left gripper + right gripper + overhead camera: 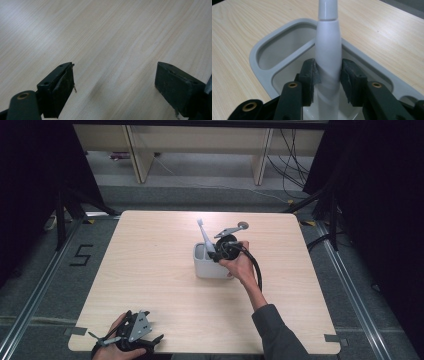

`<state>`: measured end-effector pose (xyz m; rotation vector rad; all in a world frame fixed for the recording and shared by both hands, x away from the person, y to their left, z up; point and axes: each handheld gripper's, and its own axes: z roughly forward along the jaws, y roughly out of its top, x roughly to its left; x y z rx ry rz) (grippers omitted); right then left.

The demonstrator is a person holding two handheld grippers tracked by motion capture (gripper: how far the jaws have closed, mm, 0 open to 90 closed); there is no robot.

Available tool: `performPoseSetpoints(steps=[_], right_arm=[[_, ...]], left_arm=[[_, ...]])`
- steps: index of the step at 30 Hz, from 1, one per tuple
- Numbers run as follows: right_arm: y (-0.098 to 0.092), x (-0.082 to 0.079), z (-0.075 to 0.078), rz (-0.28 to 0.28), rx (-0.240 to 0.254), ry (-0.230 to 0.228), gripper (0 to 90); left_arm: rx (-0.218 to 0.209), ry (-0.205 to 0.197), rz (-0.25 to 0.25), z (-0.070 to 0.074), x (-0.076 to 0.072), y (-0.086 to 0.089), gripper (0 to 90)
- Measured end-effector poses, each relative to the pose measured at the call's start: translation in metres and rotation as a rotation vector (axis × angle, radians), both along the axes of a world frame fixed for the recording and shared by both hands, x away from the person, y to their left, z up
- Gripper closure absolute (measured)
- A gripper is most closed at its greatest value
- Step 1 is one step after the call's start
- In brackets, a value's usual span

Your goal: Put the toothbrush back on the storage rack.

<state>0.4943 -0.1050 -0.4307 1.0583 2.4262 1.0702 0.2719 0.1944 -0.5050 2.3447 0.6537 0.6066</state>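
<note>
Light wood table (pixel 150 285) on grey carpet floor (pixel 45 285), lit brightest near the far edge. Metal rails (pixel 30 307) along both sides. Black "5" (pixel 81 255) taped on floor at left. Black curtains (pixel 30 180) left and right. Pale wooden furniture legs (pixel 136 155) at the back, loose cables (pixel 292 155) hanging beside them. Tape patches (pixel 334 338) at near table corners.
</note>
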Motion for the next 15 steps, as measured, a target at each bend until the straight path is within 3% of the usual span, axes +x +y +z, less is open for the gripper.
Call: performPoseSetpoints(steps=[3,5,8,15], right_arm=[[-0.006,-0.005,0.009,-0.005,0.014,-0.001,60.7],[-0.011,-0.006,0.014,0.011,0.025,-0.041,59.5],[-0.018,-0.011,0.022,0.009,0.061,-0.048,57.9],[-0.034,-0.017,0.03,-0.009,0.087,-0.075,54.8]], left_arm=[[0.008,-0.002,0.002,0.0,0.0,0.0,15.4],[0.006,-0.002,-0.002,0.0,0.0,0.0,15.4],[0.002,0.001,-0.002,-0.001,0.0,0.0,15.4],[0.001,0.001,-0.001,-0.001,0.0,0.0,15.4]])
